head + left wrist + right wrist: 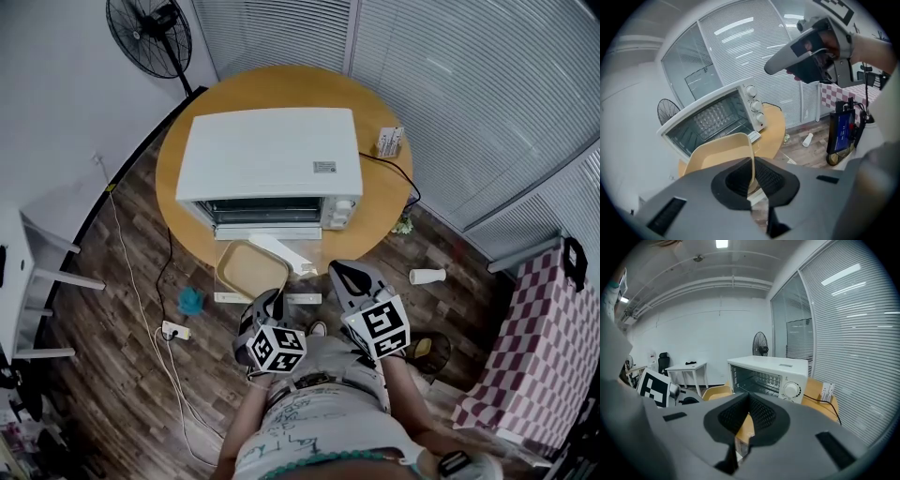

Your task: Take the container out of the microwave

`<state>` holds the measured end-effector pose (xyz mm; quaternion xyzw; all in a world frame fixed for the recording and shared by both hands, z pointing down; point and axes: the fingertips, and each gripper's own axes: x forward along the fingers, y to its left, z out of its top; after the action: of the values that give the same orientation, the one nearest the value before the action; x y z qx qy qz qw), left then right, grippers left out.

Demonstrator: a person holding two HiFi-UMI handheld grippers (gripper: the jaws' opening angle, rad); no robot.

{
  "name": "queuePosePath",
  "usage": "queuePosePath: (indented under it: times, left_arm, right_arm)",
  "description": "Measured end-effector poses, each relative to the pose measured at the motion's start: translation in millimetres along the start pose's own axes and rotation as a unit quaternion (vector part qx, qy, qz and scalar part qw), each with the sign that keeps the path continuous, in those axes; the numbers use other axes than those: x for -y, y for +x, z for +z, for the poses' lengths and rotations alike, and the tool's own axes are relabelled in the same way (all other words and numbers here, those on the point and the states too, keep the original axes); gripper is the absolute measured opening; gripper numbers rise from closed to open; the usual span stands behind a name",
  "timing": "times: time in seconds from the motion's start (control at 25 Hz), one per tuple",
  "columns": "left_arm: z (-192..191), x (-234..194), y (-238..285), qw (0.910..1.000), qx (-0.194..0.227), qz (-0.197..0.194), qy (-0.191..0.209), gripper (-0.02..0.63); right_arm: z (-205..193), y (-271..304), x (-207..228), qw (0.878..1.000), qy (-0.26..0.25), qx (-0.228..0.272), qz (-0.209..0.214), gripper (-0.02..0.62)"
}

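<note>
A white microwave point(272, 155) stands on the round wooden table point(375, 216) with its door open toward me. A shallow tan container point(251, 267) hangs in front of the opening, over the lowered door. My left gripper point(266, 300) is shut on the container's near rim. In the left gripper view the rim of the container point(717, 152) runs down between the pads of the left gripper point(752, 176), with the microwave point(712, 117) behind. My right gripper point(339, 270) hovers to the right of the container, shut and holding nothing. Its own view looks past the right gripper point(749, 401) at the microwave point(773, 373).
A small box point(390, 141) sits on the table's right side, with a black cable beside it. On the floor are a paper cup point(427, 276), a power strip point(174, 330) and a blue object point(191, 300). A fan point(150, 37) stands far left, a checked chair point(534, 347) at right.
</note>
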<state>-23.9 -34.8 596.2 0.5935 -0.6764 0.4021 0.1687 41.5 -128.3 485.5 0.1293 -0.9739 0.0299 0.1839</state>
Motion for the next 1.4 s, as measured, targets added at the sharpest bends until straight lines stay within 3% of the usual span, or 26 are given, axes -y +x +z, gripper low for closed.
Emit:
queuePosePath:
  times: [0.36, 0.6, 1.4]
  left_arm:
    - [-9.9, -23.6, -15.4, 0.9999, 0.009, -0.004, -0.002, 0.029]
    - [-18.9, -40.9, -26.3, 0.9995, 0.020, -0.010, 0.023, 0.029]
    - [-36.8, -62.3, -26.2, 0.9963, 0.040, -0.068, 0.035, 0.029]
  right_arm:
    - [14.6, 20.2, -26.9, 1.000, 0.008, 0.004, 0.007, -0.006]
    - [24.1, 31.6, -50.4, 1.000, 0.003, 0.004, -0.002, -0.006]
    - [28.5, 50.0, -84.0, 0.999, 0.009, -0.011, -0.035, -0.006]
